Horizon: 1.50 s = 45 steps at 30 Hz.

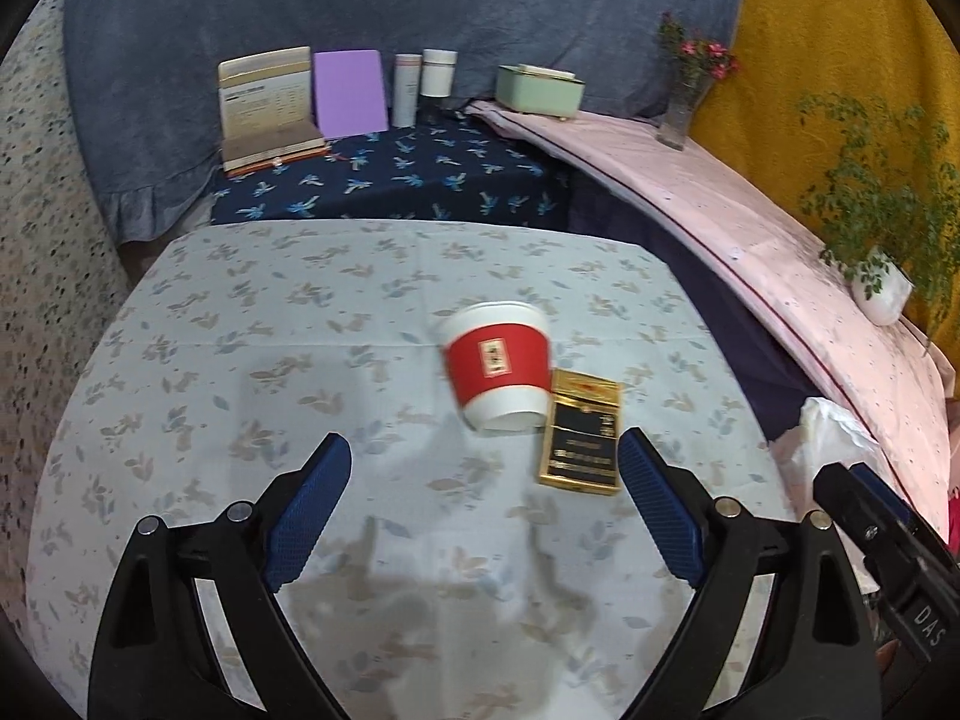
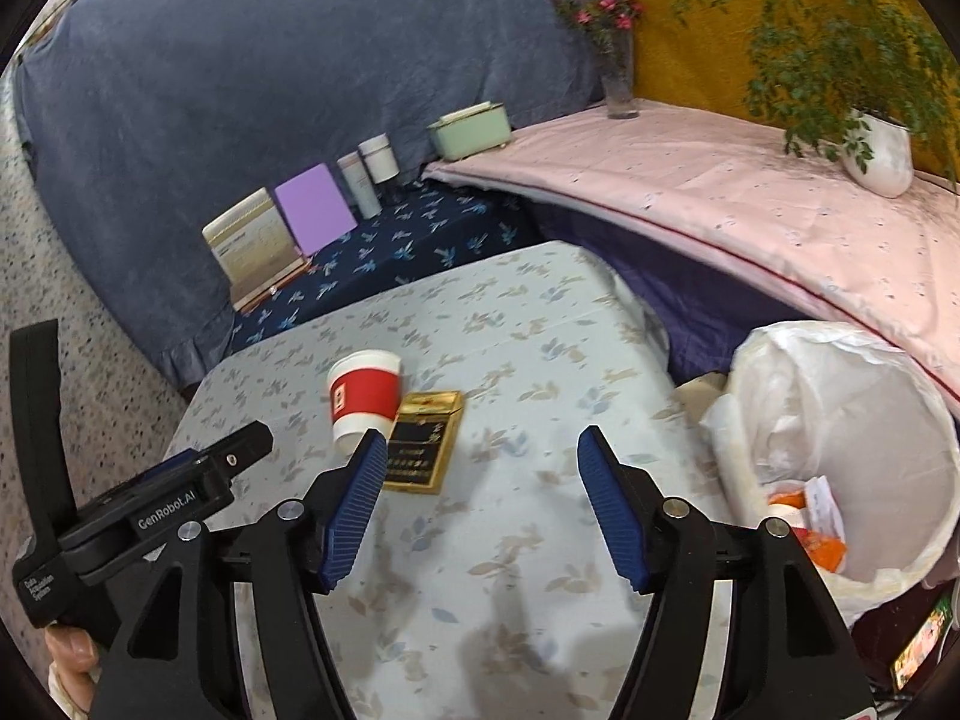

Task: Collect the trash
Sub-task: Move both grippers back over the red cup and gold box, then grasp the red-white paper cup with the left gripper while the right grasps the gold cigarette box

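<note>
- Pale floral cloth covers the low table (image 1: 240, 300), and on it, near the middle, stand the two pieces of trash left: a white paper cup with a red sleeve (image 1: 498, 369) and a flat gold-and-black cardboard packet (image 1: 582, 432) lying touching the cup's base.
- Left gripper (image 1: 483, 465) hangs above the cloth with its blue pads spread wide and nothing between them; the cup and packet sit just ahead of the gap.
- Right gripper (image 2: 480, 459) is likewise parted and empty — its left pad overlaps the packet's edge in view, though I cannot tell whether it touches.
- Risk: the cup looks light and empty, and it touches the packet, so a pad nudging either one could tip the cup or slide both away.
- Risk: both grippers aim at the same small patch, so they may collide.
- White plastic-lined bin (image 2: 852, 450) stands just off the table's right edge with wrappers already inside — a loose liner rim could catch a drop made too early.
- Blue drape (image 1: 390, 12) and the potted plant (image 1: 882, 276) stand well apart.
</note>
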### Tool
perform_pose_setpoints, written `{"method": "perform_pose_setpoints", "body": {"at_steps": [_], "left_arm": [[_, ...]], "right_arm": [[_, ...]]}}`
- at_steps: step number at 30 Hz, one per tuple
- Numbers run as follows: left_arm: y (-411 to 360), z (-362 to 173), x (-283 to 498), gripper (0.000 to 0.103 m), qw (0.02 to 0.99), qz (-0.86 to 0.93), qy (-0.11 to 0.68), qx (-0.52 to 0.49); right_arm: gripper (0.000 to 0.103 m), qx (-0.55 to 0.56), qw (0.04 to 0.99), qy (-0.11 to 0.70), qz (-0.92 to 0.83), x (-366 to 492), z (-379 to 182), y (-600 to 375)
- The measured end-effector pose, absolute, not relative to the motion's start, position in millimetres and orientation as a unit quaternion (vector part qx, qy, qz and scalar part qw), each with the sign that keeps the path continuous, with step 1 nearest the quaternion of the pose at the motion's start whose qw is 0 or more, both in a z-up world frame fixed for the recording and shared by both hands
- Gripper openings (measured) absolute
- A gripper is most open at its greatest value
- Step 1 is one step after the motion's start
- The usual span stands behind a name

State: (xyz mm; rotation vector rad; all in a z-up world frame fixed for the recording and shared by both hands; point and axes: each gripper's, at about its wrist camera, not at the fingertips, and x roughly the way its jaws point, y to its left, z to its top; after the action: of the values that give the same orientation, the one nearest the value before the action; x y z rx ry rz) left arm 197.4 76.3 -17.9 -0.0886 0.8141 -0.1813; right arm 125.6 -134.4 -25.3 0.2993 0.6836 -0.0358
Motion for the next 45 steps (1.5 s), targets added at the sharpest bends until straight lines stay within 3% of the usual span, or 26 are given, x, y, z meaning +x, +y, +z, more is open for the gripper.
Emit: {"method": "perform_pose_setpoints", "body": {"at_steps": [8,29,32,45], "left_arm": [[112,-29,212,0.086,0.911,-0.054,0.407,-0.046],[117,-50,265,0.086,0.904,-0.045,0.424,-0.039],[107,-54,272,0.088,0.9,-0.054,0.43,-0.046],[49,-81,300,0.089,0.882,-0.085,0.462,-0.041]], "right_arm": [[0.071,0.119,0.923,0.365,0.003,159,-52,-90],[0.071,0.084,0.897,0.434,-0.025,244,-127,-57],[0.06,0.068,0.899,0.431,-0.031,244,-130,-59],[0.057,0.114,0.903,0.412,-0.051,224,-121,-113]]}}
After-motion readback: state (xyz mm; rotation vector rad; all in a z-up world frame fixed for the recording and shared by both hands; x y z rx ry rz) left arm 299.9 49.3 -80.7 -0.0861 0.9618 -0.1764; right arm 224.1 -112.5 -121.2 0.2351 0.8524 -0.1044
